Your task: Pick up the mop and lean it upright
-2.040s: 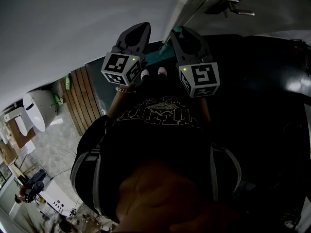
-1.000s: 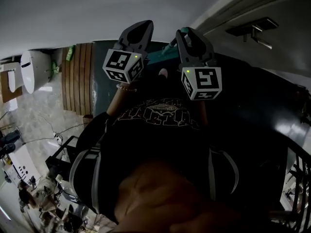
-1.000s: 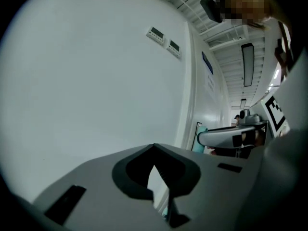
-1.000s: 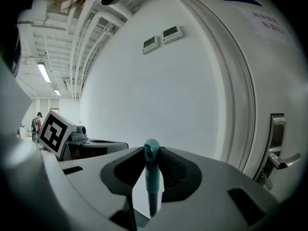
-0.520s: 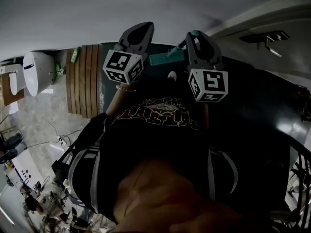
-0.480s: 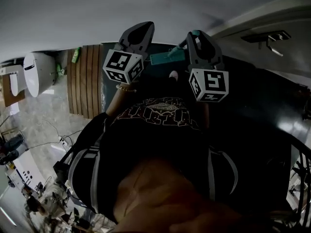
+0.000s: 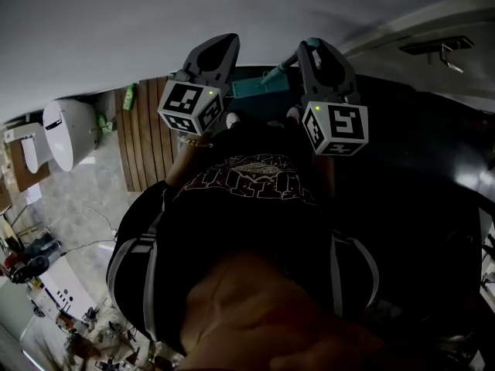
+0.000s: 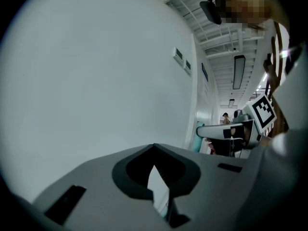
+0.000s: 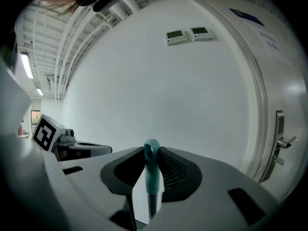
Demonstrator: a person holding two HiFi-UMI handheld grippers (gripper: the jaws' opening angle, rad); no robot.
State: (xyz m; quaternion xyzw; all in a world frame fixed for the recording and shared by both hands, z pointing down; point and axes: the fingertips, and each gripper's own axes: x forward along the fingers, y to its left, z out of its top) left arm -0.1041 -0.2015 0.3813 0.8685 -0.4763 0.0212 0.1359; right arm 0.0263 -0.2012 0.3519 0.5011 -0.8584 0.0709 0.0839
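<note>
My right gripper (image 9: 152, 150) is shut on the teal top end of the mop handle (image 9: 152, 172), which sticks up between its jaws. In the head view the right gripper (image 7: 319, 52) is held up in front of me. The teal handle (image 7: 280, 71) runs down from it to the teal mop head (image 7: 251, 89) on the dark floor near the wall. My left gripper (image 7: 219, 50) is raised beside it, a little to the left. In its own view the left gripper (image 8: 154, 149) has its jaws closed tip to tip, with nothing between them.
A plain white wall (image 9: 159, 90) fills the front, with two small control panels (image 9: 188, 34) high on it. A door with a lever handle (image 9: 283, 143) stands to the right. A wooden slat mat (image 7: 143, 141) and a white rounded fixture (image 7: 66, 130) lie to the left.
My head view has swung, so the floor and door shifted in it. The right gripper has drifted slightly right with the mop handle in it. The left gripper has hardly moved.
</note>
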